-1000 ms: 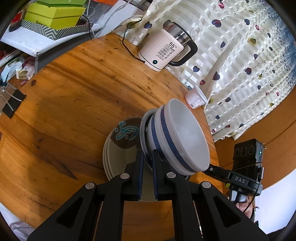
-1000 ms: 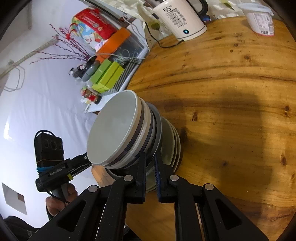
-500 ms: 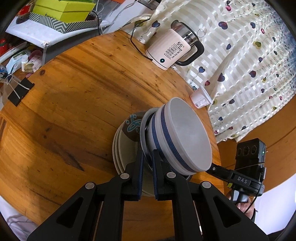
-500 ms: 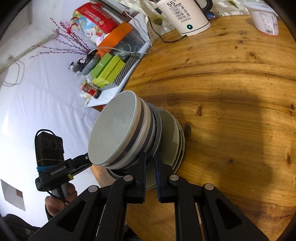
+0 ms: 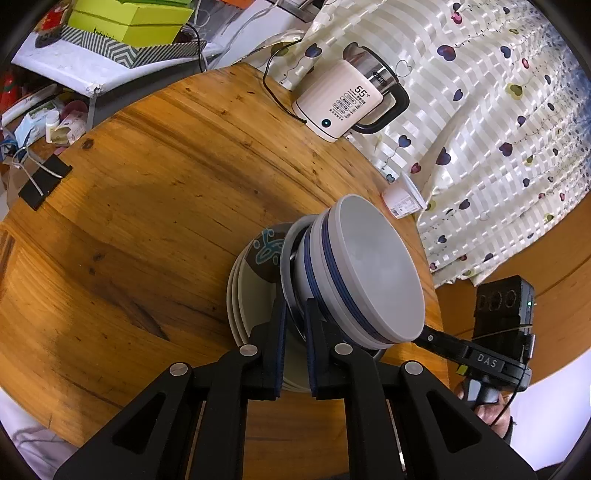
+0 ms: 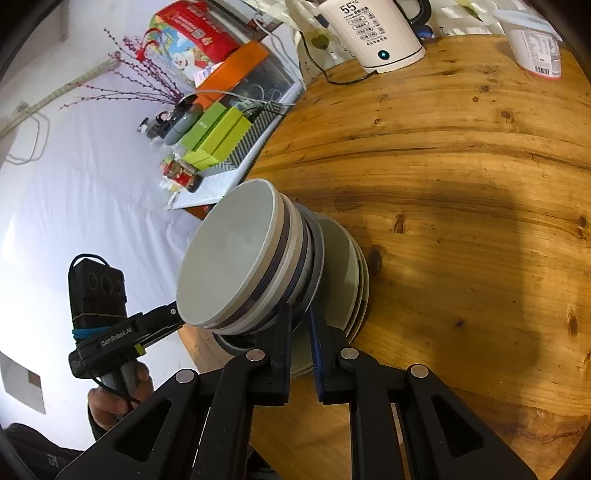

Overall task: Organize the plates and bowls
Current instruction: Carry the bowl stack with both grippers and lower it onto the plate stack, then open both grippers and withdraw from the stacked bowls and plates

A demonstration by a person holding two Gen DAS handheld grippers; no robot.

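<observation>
Two grippers grasp one stack of dishes from opposite sides, above a round wooden table (image 5: pixel 155 192). Left gripper (image 5: pixel 294 314): fingers nearly closed, clamped on the rim of the lowest bowl in the bowl stack (image 5: pixel 365 273). Right gripper (image 6: pixel 300 317): fingers likewise nearly closed, clamped on the same rim from the other side; in the left view it appears beyond the bowls, held in a hand (image 5: pixel 487 410). Bowls: white with blue bands, nested, tilted in both views, so that the grey inside of the top bowl faces each camera. Plates (image 5: pixel 251 291): several pale plates stacked directly under the bowls and touching them; one bears a brown patch with a teal figure. Whether the plates rest on the table cannot be told. Kettle (image 5: pixel 343 103): cream, showing "55", at the table's far edge, well apart from the stack; its cord runs off the table. Cup (image 5: pixel 402 197): white, lying near the edge beside a heart-print cloth (image 5: pixel 480 129). Green boxes (image 5: pixel 129 18) lie on a shelf beyond the table; a binder clip (image 5: pixel 40 181) sits at the table's left edge.
</observation>
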